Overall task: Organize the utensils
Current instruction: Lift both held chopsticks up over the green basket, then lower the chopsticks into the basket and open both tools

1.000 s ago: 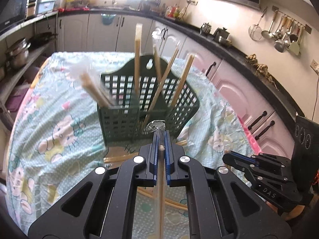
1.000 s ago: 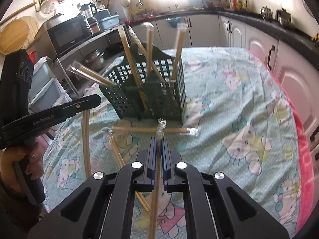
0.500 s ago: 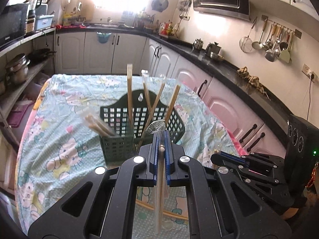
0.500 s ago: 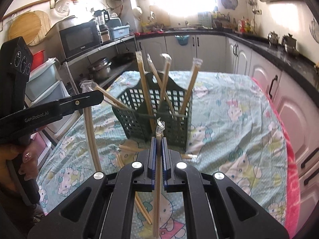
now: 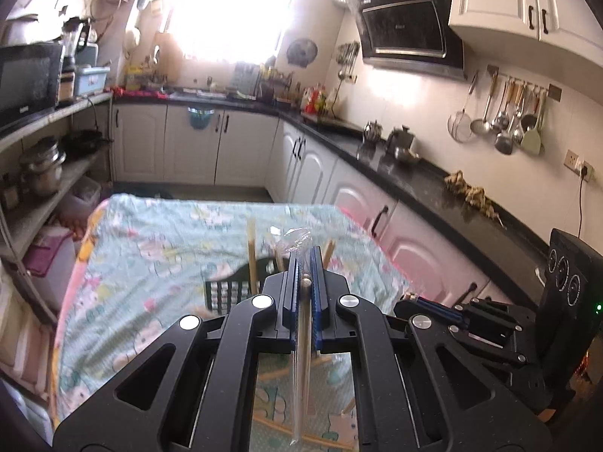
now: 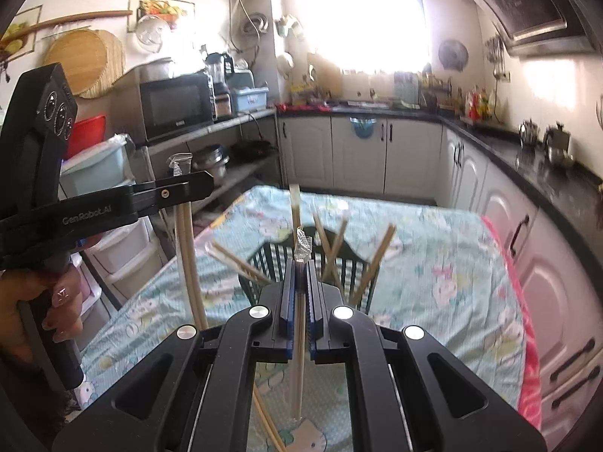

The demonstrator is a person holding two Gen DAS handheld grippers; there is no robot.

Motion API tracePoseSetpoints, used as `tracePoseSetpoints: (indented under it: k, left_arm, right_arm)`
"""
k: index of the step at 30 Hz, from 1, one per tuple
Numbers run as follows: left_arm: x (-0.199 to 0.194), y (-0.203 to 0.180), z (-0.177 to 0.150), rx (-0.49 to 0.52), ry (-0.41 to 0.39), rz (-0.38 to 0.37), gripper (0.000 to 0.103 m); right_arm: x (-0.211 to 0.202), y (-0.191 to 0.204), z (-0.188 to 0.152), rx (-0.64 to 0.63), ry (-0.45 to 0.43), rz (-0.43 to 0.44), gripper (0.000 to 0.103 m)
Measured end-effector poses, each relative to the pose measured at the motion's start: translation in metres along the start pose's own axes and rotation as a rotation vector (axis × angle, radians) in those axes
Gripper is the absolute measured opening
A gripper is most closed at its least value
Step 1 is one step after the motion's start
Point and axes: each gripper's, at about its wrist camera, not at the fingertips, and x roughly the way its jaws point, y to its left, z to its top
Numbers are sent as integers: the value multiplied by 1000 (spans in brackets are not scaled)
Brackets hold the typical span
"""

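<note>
My left gripper [image 5: 306,263] is shut on a wrapped pair of chopsticks [image 5: 301,376] that hangs straight down between its jaws. My right gripper [image 6: 300,269] is shut on another wrapped pair of chopsticks [image 6: 297,369], also hanging down. Both are raised above the table. A dark green slotted utensil basket [image 6: 350,267] stands on the table ahead of the right gripper with several wrapped chopsticks [image 6: 371,263] leaning in it. In the left wrist view the basket [image 5: 226,290] is mostly hidden behind the left gripper. The left gripper also shows at the left of the right wrist view [image 6: 188,188].
The table has a light blue cartoon-print cloth [image 6: 452,263] with a pink edge. Loose wrapped chopsticks [image 5: 320,440] lie on the cloth under the grippers. White cabinets and a black counter [image 5: 414,177] run along the right. Shelves with pots [image 5: 41,165] stand at the left.
Both grippers have risen and tilted up with their chopsticks. The basket has dropped lower in both views and looks smaller and farther away.
</note>
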Motion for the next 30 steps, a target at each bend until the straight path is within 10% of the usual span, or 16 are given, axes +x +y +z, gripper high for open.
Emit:
tracePoseSetpoints:
  k: [30]
  left_arm:
    - [-2, 18, 100, -9, -226, 61, 3]
  right_arm:
    - [-16, -13, 97, -112, -368, -113, 5]
